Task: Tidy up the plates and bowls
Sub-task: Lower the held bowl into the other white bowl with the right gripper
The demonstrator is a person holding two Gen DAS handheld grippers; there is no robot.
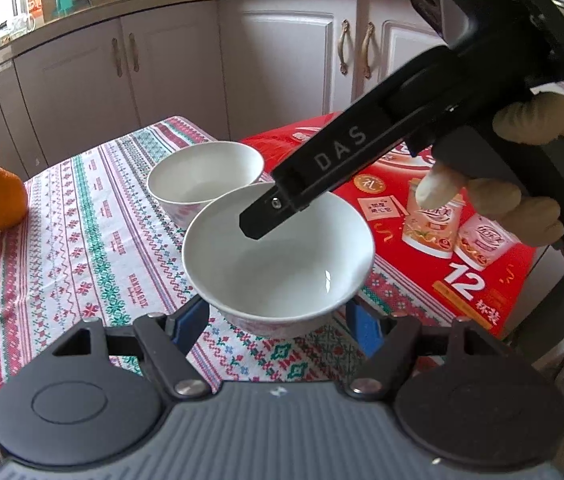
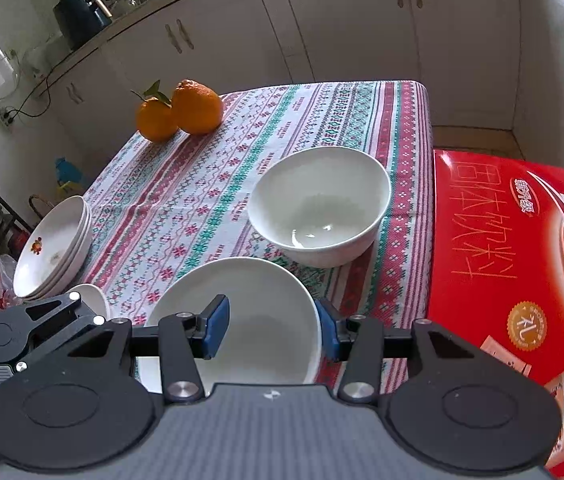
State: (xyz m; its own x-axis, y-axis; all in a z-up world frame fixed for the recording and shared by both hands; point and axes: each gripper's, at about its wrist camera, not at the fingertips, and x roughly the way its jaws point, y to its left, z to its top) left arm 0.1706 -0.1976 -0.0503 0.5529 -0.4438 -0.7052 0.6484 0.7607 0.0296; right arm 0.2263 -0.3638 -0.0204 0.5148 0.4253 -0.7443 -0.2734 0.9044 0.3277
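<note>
With the right gripper (image 2: 272,330) straddling the near bowl (image 2: 258,312) rim, jaws open, as are the left gripper's (image 1: 280,318), close firmly before lifting toward the far bowl (image 2: 319,204) at frame centre.

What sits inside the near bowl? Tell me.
Inside the near bowl: one blue pad of the right gripper, astride its rim. Otherwise bare white; the nearest part is hidden.

Two white bowls sit upright and empty. The near bowl (image 1: 278,256) is just beside the far bowl (image 1: 205,176), near the desk's right edge. A stack of white plates (image 2: 53,248) with a small picture inside tilts at the desk's left edge.
</note>
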